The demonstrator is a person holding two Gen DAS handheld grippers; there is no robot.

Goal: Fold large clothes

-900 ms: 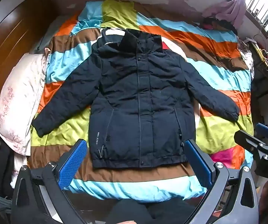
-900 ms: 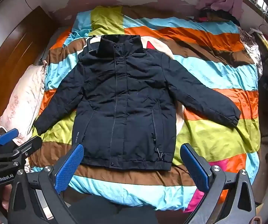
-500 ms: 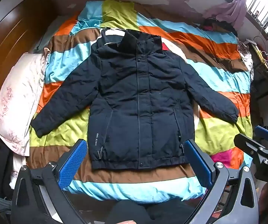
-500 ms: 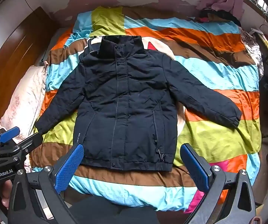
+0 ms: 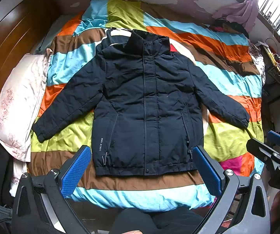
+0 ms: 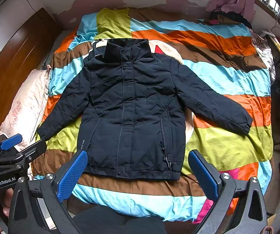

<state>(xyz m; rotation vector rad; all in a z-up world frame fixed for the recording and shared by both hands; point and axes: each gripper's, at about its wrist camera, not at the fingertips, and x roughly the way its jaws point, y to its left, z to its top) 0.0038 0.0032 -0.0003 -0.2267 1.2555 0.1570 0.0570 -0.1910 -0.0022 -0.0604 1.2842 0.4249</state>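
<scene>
The left tool (image 5: 141,167) hangs with its blue pads spread to the full — nothing between them, touching nothing. The right tool (image 6: 138,172) is spread just as wide and empty, while the dark jacket (image 5: 147,105) lies flat, sleeves out, mid-bed on the striped quilt (image 5: 227,81), hem toward the near edge.
</scene>
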